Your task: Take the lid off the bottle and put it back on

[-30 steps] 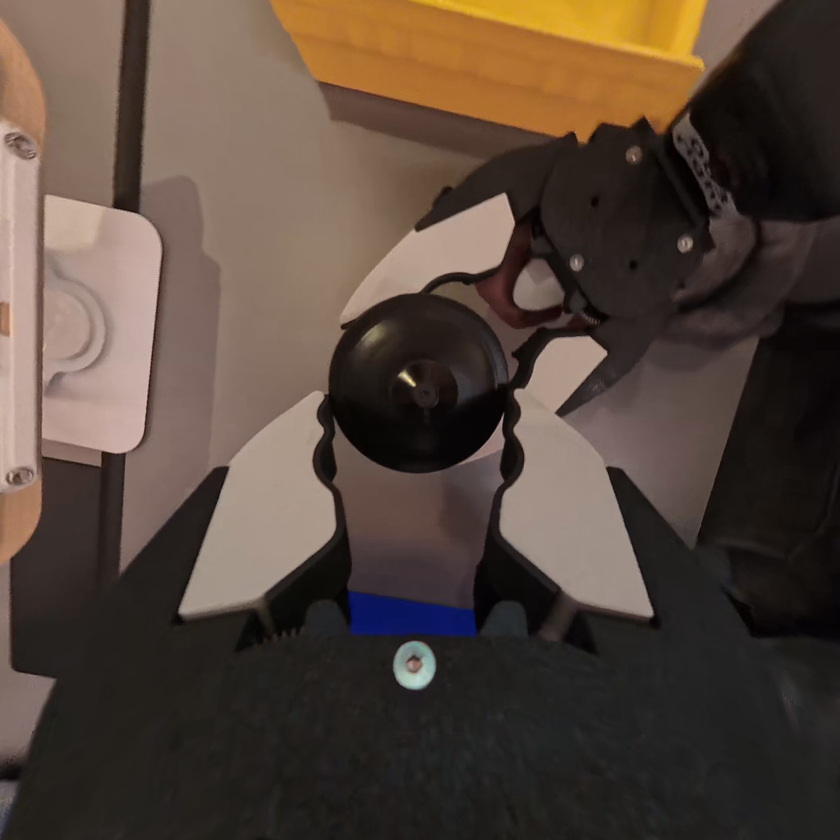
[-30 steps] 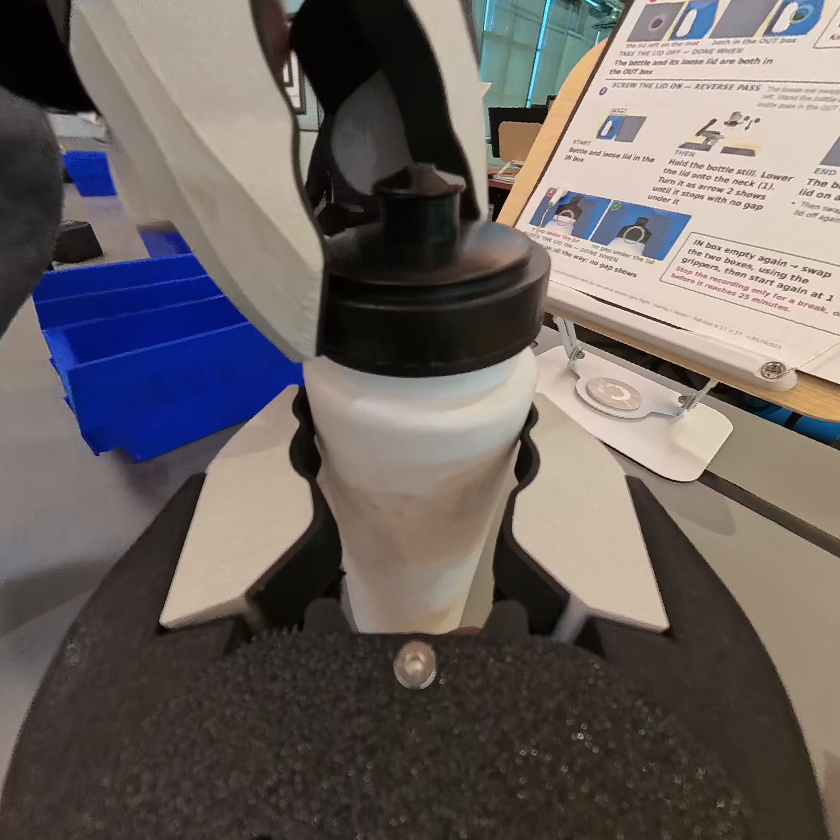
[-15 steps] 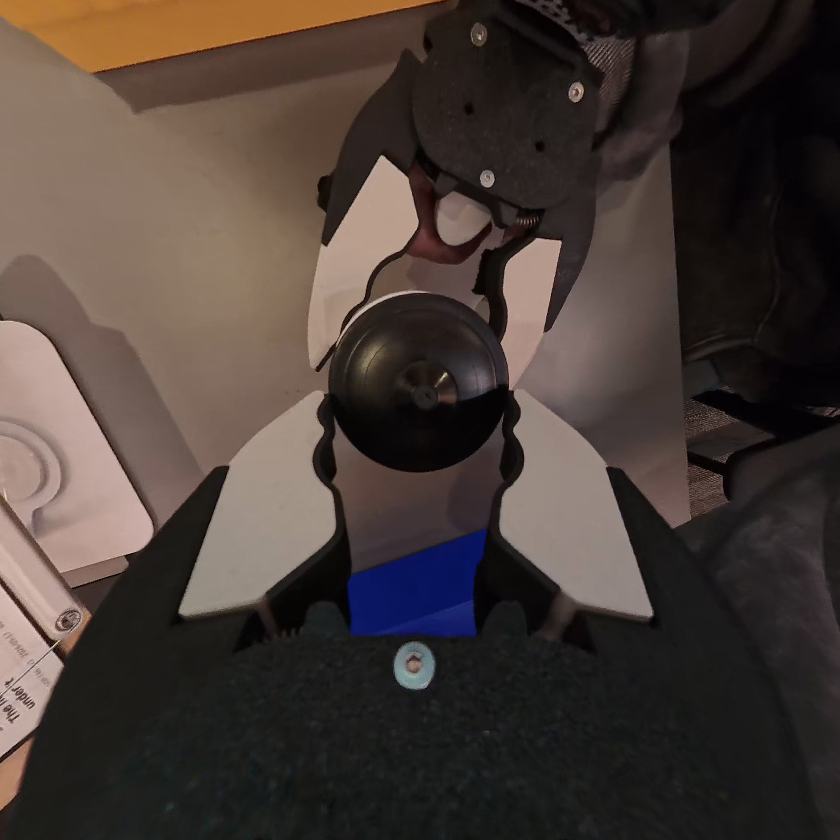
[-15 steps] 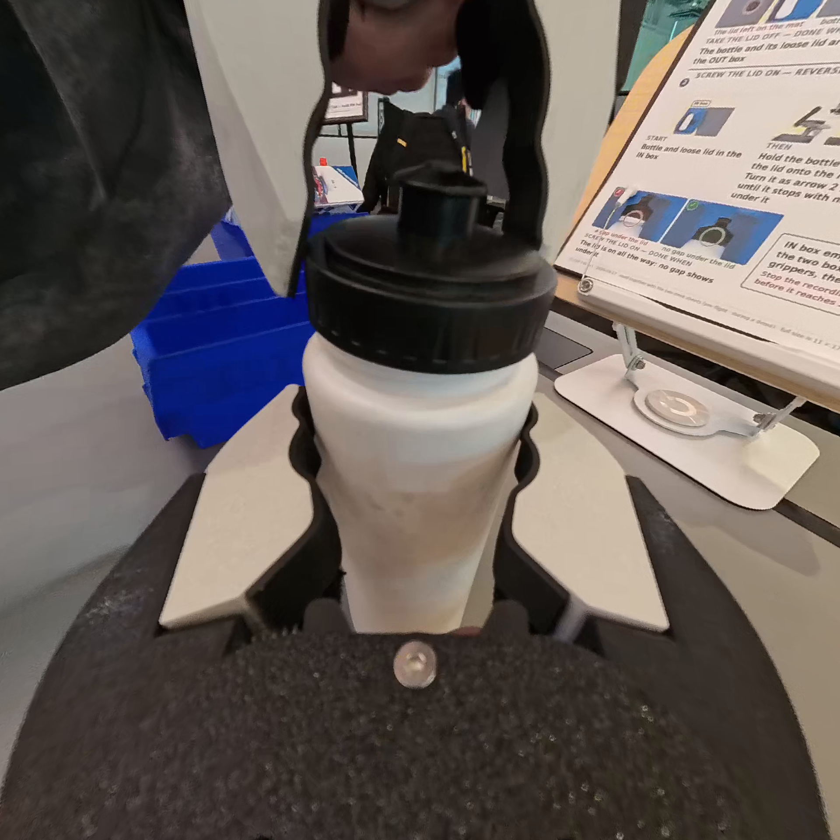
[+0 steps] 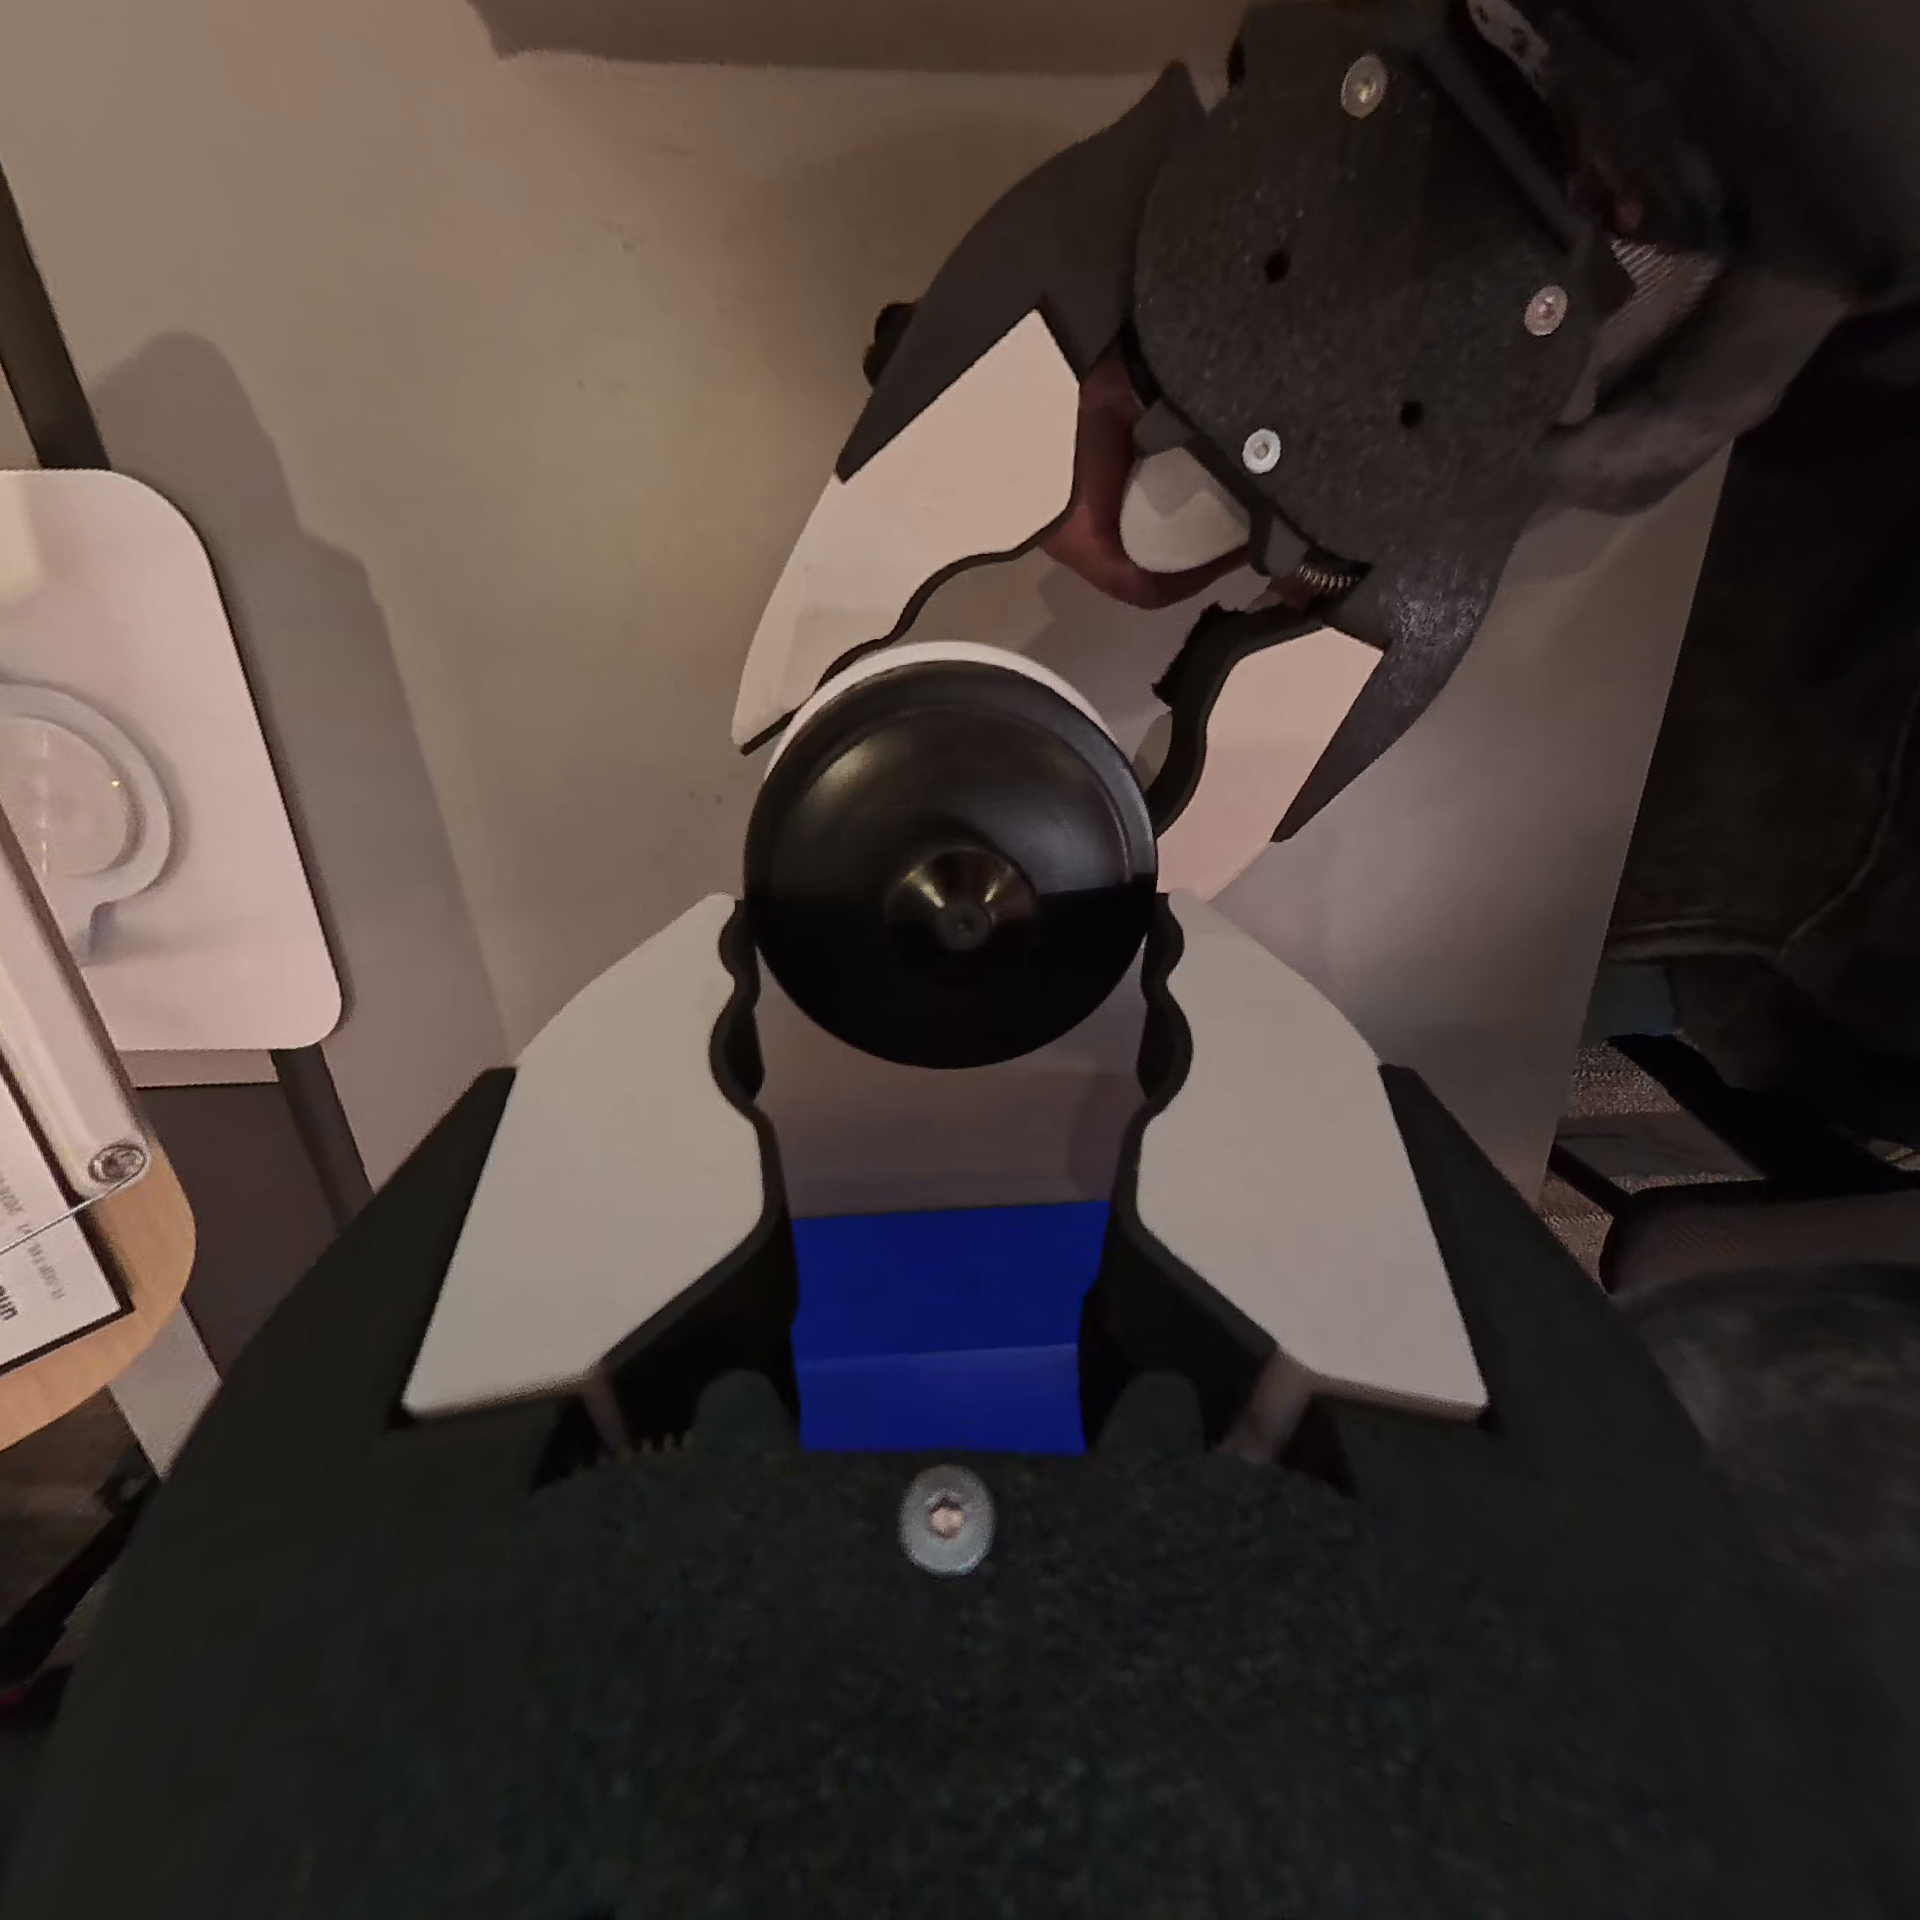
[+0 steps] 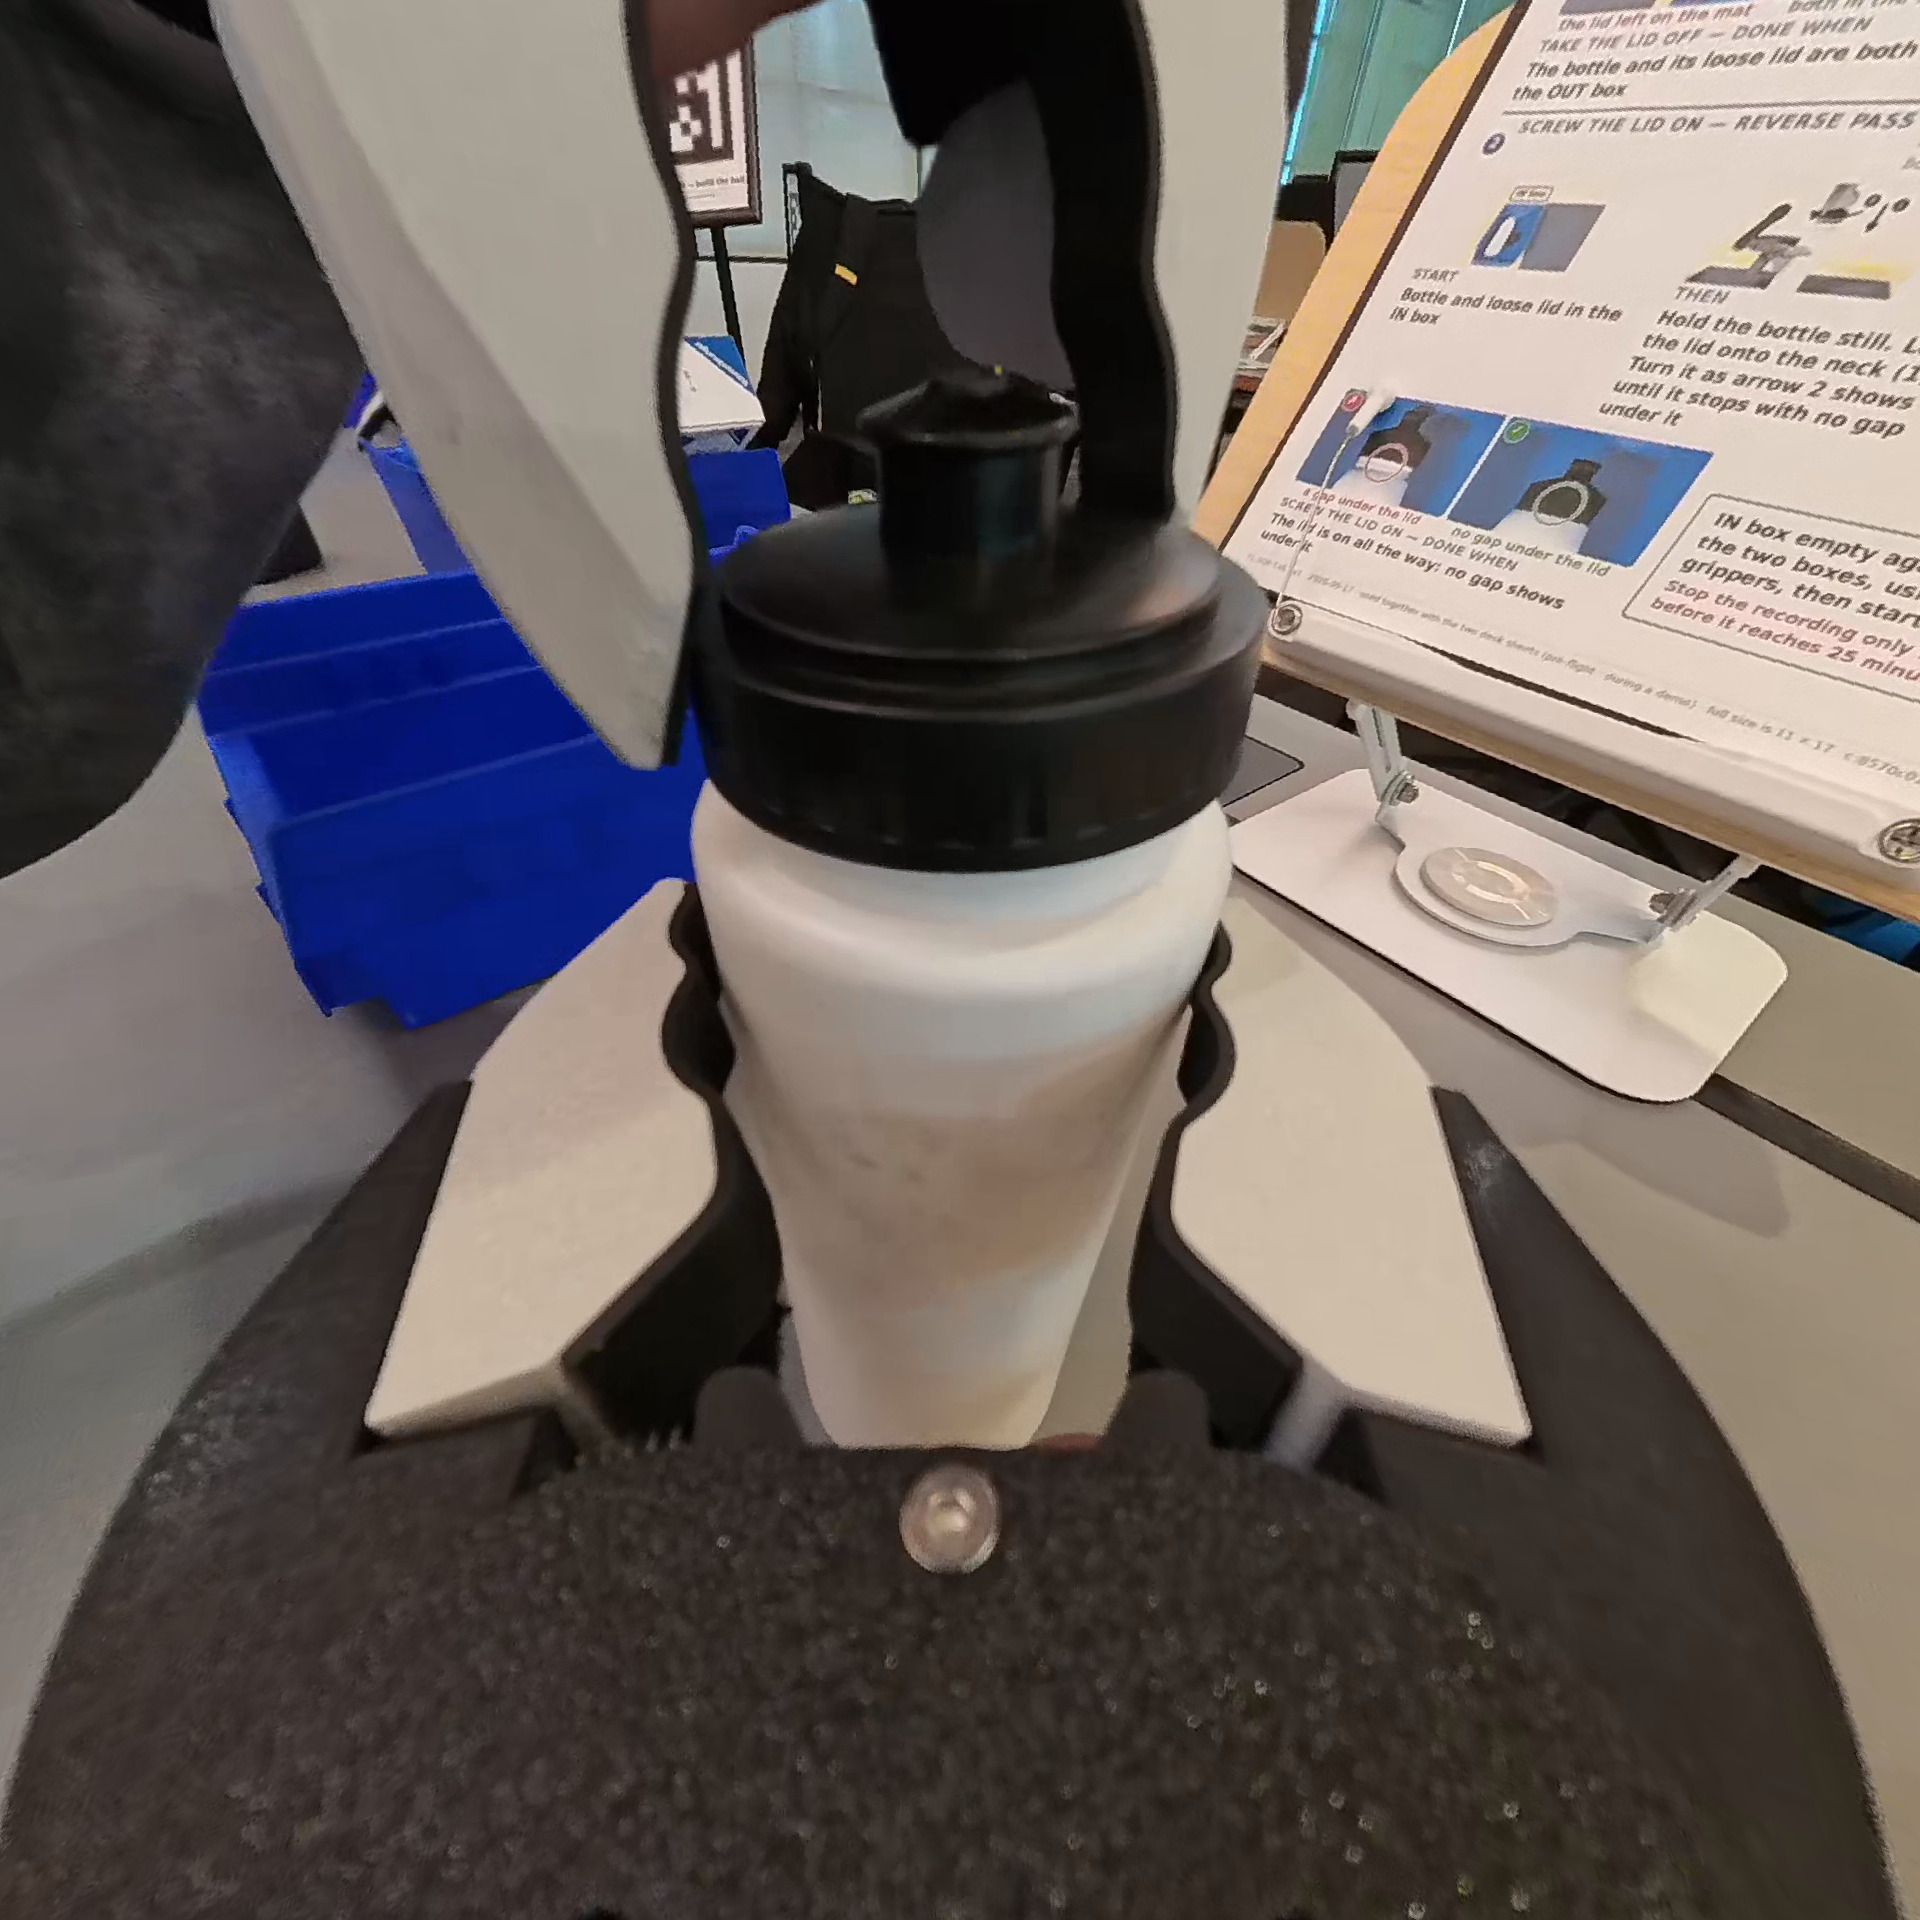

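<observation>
Bottle [image 6: 956, 1091] stands upright between the right gripper [image 6: 951, 997] fingers, gripped on its body, lid [image 6: 977, 686] on top. Left gripper [image 5: 948, 940] comes from above, its fingers on either side of the lid rim, touching it. In the left wrist view the right gripper [image 5: 977, 717] reaches in from the upper right, beneath the lid [image 5: 951, 862]. Bin [image 6: 416, 769] sits on the table [image 6: 156, 1091] left of the bottle, behind it. Document stand [image 6: 1507, 935] sits on the table right of the bottle, its board [image 6: 1621, 364] tilted over the base. Table edge runs along the right in the left wrist view.
</observation>
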`<action>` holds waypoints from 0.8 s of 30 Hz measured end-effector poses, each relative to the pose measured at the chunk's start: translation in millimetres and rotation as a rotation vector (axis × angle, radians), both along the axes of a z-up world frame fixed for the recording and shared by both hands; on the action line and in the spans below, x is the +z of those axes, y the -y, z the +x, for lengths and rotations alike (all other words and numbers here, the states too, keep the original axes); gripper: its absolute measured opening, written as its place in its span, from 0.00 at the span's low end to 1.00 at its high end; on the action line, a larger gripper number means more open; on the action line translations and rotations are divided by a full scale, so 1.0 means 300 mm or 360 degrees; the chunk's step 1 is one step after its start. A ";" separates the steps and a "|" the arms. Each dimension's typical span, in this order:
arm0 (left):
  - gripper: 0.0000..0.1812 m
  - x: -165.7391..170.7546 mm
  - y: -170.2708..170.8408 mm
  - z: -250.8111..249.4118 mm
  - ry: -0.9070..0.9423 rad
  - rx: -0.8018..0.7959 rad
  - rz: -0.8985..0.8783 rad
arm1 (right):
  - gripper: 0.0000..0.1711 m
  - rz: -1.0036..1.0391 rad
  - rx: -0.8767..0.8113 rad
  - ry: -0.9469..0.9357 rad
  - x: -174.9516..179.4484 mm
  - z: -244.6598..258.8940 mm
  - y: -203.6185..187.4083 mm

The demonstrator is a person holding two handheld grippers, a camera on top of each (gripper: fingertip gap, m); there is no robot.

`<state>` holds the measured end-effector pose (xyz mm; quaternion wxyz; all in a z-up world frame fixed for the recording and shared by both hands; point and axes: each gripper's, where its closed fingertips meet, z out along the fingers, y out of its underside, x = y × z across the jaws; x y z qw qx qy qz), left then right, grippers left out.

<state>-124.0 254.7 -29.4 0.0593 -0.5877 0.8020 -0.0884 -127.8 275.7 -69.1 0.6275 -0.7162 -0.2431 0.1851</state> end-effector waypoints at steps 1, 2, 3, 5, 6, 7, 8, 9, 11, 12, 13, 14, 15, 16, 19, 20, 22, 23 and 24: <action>0.39 0.001 0.000 -0.004 -0.0019 -0.0014 0.0011 | 0.50 0.0002 0.0000 0.0002 0.000 -0.001 0.001; 0.39 0.002 0.001 -0.010 -0.0044 -0.0053 0.0029 | 0.50 0.0008 -0.0004 0.0007 0.001 -0.001 0.001; 0.39 0.002 -0.002 -0.017 -0.0070 -0.0128 0.0060 | 0.50 0.0016 -0.0007 0.0014 0.001 -0.004 0.001; 0.39 0.007 0.008 -0.029 -0.0097 -0.0327 0.0097 | 0.50 0.0036 0.0017 0.0028 0.003 -0.014 0.007; 0.39 0.007 0.008 -0.031 -0.0107 -0.0408 0.0103 | 0.50 0.0044 0.0028 0.0035 0.004 -0.018 0.009; 0.39 0.006 0.007 -0.032 -0.0109 -0.0476 0.0100 | 0.50 0.0044 0.0038 0.0033 0.004 -0.021 0.011; 0.39 0.006 0.006 -0.032 -0.0108 -0.0541 0.0088 | 0.50 0.0041 0.0048 0.0025 0.003 -0.023 0.012; 0.39 0.005 0.003 -0.029 -0.0104 -0.0593 0.0073 | 0.50 0.0034 0.0062 0.0015 0.003 -0.026 0.013; 0.39 0.003 -0.002 -0.018 -0.0069 -0.0630 0.0022 | 0.50 0.0022 0.0064 -0.0015 0.001 -0.019 0.008; 0.39 0.003 -0.003 -0.015 -0.0053 -0.0644 0.0007 | 0.50 0.0023 0.0071 -0.0029 0.002 -0.018 0.007; 0.39 0.002 -0.006 -0.011 -0.0046 -0.0641 0.0009 | 0.50 0.0026 0.0071 -0.0032 0.003 -0.017 0.005; 0.40 0.003 -0.012 -0.007 -0.0036 -0.0607 0.0023 | 0.51 0.0032 0.0060 -0.0026 0.002 -0.014 0.002; 0.43 0.004 -0.019 -0.001 -0.0009 -0.0549 0.0046 | 0.51 0.0033 0.0053 -0.0025 0.002 -0.011 0.001; 0.47 0.007 -0.032 0.007 0.0033 -0.0459 0.0082 | 0.51 0.0033 0.0051 -0.0028 0.002 -0.009 0.001; 0.53 0.022 -0.029 0.034 0.0280 -0.0131 0.0020 | 0.51 0.0031 0.0022 -0.0023 0.002 0.001 -0.002; 0.54 0.029 -0.017 0.045 0.0393 -0.0026 -0.0019 | 0.51 0.0028 0.0015 -0.0021 0.002 0.004 -0.003; 0.54 0.046 0.002 0.065 0.0661 0.0217 -0.0083 | 0.51 0.0022 -0.0005 -0.0015 0.001 0.009 -0.004; 0.54 0.051 0.015 0.067 0.0779 0.0326 -0.0129 | 0.51 0.0019 -0.0009 -0.0013 0.001 0.010 -0.004; 0.55 0.053 0.021 0.069 0.0897 0.0439 -0.0148 | 0.51 0.0018 -0.0011 -0.0012 0.001 0.011 -0.004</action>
